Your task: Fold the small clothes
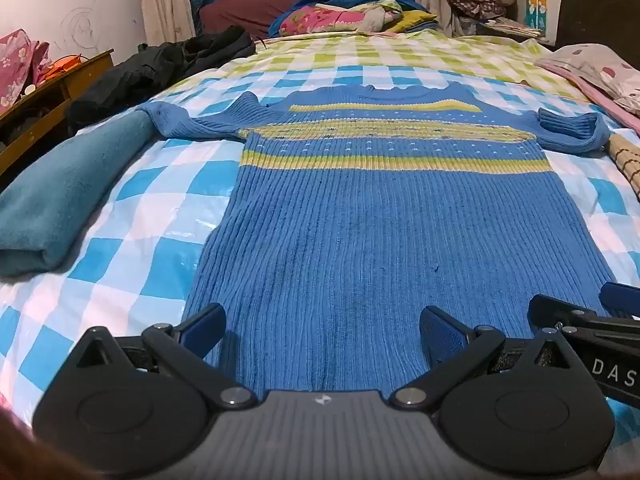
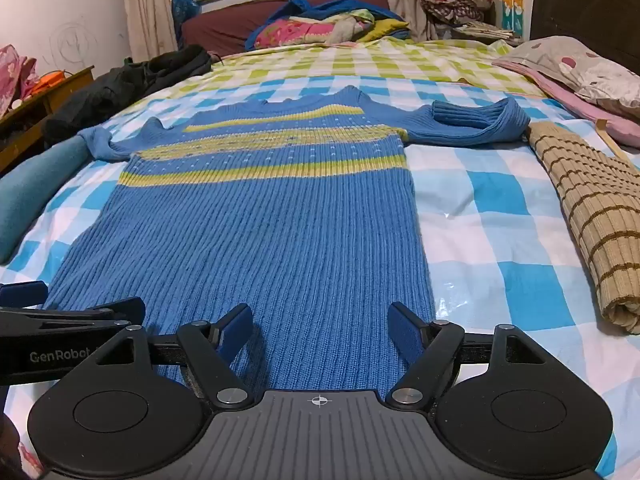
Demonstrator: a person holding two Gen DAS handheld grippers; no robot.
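A small blue ribbed sweater (image 1: 360,220) with yellow stripes lies flat on the checked bed, hem towards me and both sleeves spread out. It also shows in the right wrist view (image 2: 260,220). My left gripper (image 1: 322,330) is open over the left part of the hem. My right gripper (image 2: 320,328) is open over the right part of the hem. Neither holds anything. The right gripper shows at the right edge of the left wrist view (image 1: 580,316), and the left gripper at the left edge of the right wrist view (image 2: 72,312).
A folded teal cloth (image 1: 68,192) lies left of the sweater, touching its left sleeve. A rolled straw mat (image 2: 592,216) lies to the right. Black clothes (image 1: 160,64) sit at the bed's far left, pillows (image 2: 580,72) at far right, and heaped bedding (image 1: 340,16) at the back.
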